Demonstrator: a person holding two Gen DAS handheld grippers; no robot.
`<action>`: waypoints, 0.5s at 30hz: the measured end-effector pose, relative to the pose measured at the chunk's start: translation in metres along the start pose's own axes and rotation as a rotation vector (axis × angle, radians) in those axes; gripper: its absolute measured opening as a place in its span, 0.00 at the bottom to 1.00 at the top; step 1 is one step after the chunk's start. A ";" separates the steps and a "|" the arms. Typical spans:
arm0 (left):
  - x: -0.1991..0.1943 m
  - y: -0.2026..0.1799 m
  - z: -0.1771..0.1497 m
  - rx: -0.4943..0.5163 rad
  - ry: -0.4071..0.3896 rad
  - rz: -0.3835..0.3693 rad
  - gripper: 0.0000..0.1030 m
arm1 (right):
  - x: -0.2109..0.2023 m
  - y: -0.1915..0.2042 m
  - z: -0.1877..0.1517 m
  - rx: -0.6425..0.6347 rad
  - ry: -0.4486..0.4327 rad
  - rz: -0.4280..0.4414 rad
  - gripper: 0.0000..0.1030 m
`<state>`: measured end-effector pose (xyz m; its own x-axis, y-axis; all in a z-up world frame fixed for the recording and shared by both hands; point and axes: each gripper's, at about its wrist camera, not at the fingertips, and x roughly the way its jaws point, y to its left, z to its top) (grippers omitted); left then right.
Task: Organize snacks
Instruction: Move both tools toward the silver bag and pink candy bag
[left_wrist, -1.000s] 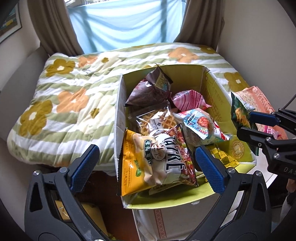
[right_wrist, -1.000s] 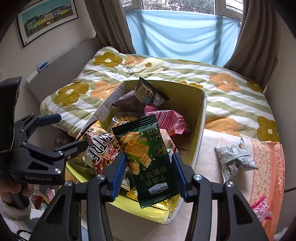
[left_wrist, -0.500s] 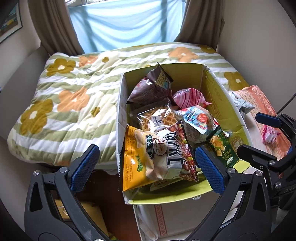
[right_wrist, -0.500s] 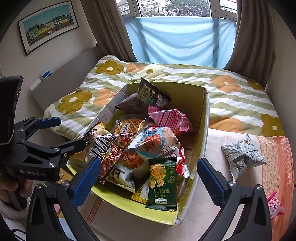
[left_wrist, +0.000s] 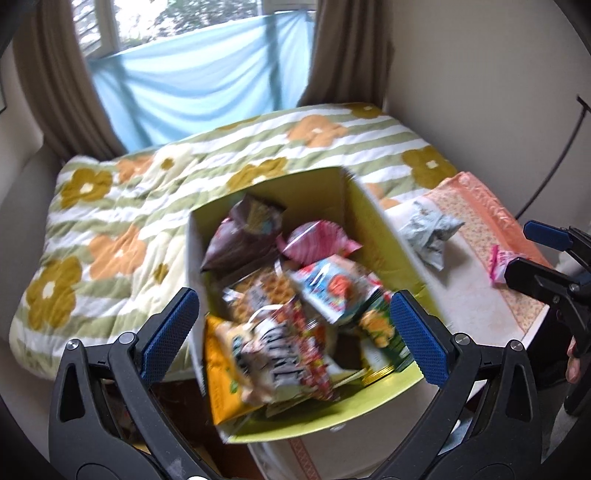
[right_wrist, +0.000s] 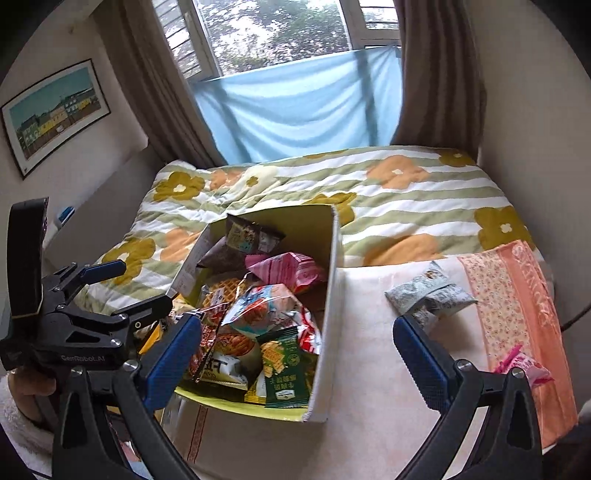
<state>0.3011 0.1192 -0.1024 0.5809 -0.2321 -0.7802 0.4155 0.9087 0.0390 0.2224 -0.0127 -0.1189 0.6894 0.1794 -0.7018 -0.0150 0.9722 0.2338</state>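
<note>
An open yellow-green cardboard box (right_wrist: 330, 295) holds several snack packs; it also shows in the left wrist view (left_wrist: 384, 236). A green cracker pack (right_wrist: 286, 367) lies at its front right corner, and shows in the left wrist view (left_wrist: 384, 332). A grey-white snack bag (right_wrist: 428, 295) and a small pink pack (right_wrist: 522, 367) lie on the white surface to the right of the box. My left gripper (left_wrist: 291, 339) is open and empty above the box's front. My right gripper (right_wrist: 297, 360) is open and empty, in front of the box and the grey bag.
A bed with a green-striped flowered quilt (right_wrist: 369, 192) lies behind the box. An orange flowered cloth (right_wrist: 517, 306) covers the right end of the white surface (right_wrist: 369, 350). A window with a blue curtain (right_wrist: 295, 103) is at the back.
My right gripper opened and dropped the green cracker pack into the box, then pulled back to the right. My left gripper tilted up and shifted; its view is blurred.
</note>
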 end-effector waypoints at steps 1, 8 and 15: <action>0.001 -0.007 0.006 0.016 -0.007 -0.015 1.00 | -0.007 -0.009 0.001 0.027 -0.009 -0.019 1.00; 0.022 -0.065 0.052 0.110 -0.026 -0.101 1.00 | -0.046 -0.086 0.000 0.196 -0.061 -0.176 1.00; 0.087 -0.143 0.088 0.272 0.116 -0.163 1.00 | -0.052 -0.165 -0.016 0.357 -0.008 -0.267 1.00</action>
<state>0.3539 -0.0611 -0.1208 0.4144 -0.3115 -0.8552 0.6769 0.7336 0.0608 0.1774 -0.1804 -0.1313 0.6407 -0.0737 -0.7643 0.4144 0.8711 0.2634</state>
